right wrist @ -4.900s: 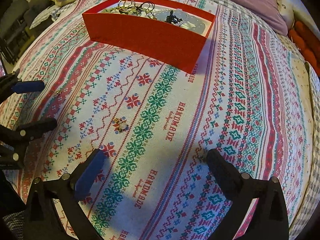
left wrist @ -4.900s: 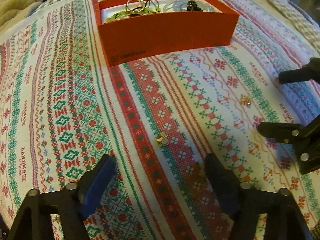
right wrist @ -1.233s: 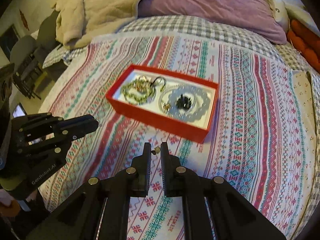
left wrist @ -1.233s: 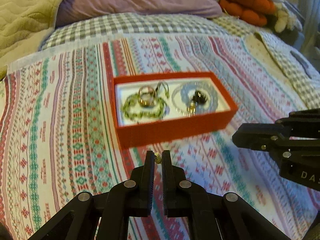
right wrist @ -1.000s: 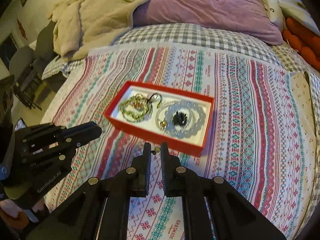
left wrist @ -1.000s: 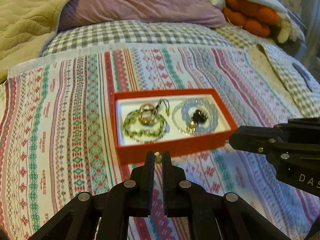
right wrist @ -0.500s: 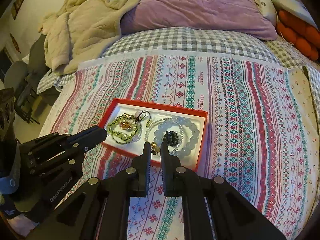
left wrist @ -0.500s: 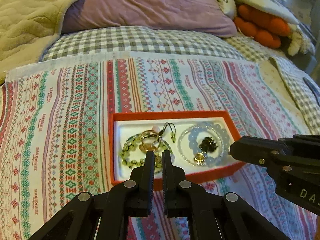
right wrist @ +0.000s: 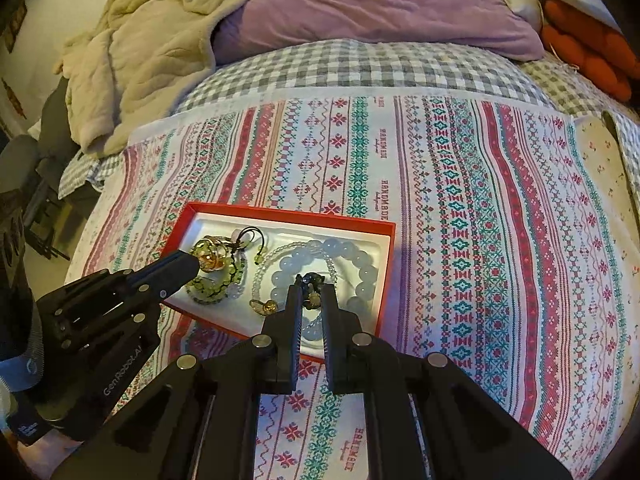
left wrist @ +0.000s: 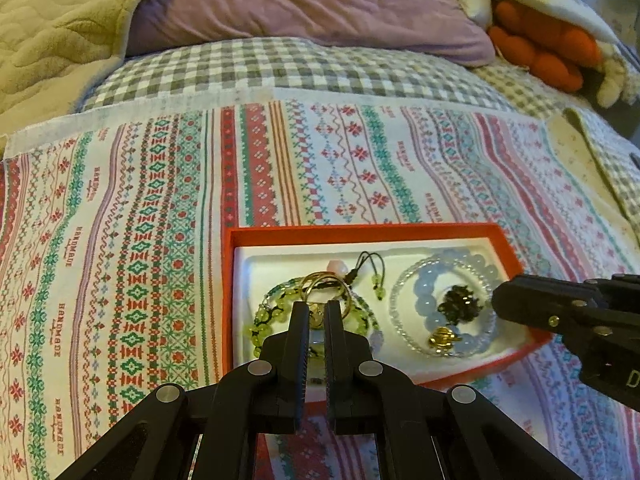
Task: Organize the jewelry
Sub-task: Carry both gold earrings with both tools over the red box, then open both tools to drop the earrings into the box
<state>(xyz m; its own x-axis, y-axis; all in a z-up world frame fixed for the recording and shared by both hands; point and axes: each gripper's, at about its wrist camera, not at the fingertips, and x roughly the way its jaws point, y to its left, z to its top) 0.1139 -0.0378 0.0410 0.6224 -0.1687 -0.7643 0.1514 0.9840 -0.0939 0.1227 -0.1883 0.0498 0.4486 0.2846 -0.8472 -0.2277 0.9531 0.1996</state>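
Note:
A red box [left wrist: 360, 230] with a white lining lies on the patterned cloth. In it are a green bead bracelet [left wrist: 260, 316], a gold ring [left wrist: 324, 280], a pale blue bead bracelet [left wrist: 426, 304], a black piece [left wrist: 458, 300] and a gold earring [left wrist: 442, 338]. My left gripper [left wrist: 316, 308] hangs over the box's left half, shut on a small gold earring [left wrist: 316, 315]. My right gripper [right wrist: 311, 292] hangs over the blue bracelet [right wrist: 360, 264], shut on another small gold earring [right wrist: 313, 300]. Each view shows the other gripper, the right gripper [left wrist: 498, 300] and the left gripper [right wrist: 194, 266], beside it.
The cloth [left wrist: 140, 240] covers a bed with a grey checked sheet [left wrist: 280, 68]. Behind are a purple pillow [left wrist: 320, 4], a beige quilted blanket [left wrist: 52, 28] and an orange plush toy [left wrist: 540, 52]. A dark chair [right wrist: 24, 168] stands off the bed's left edge.
Both grippers have moved forward and down, from in front of the red box to above its inside. Each has stayed shut on its small gold earring.

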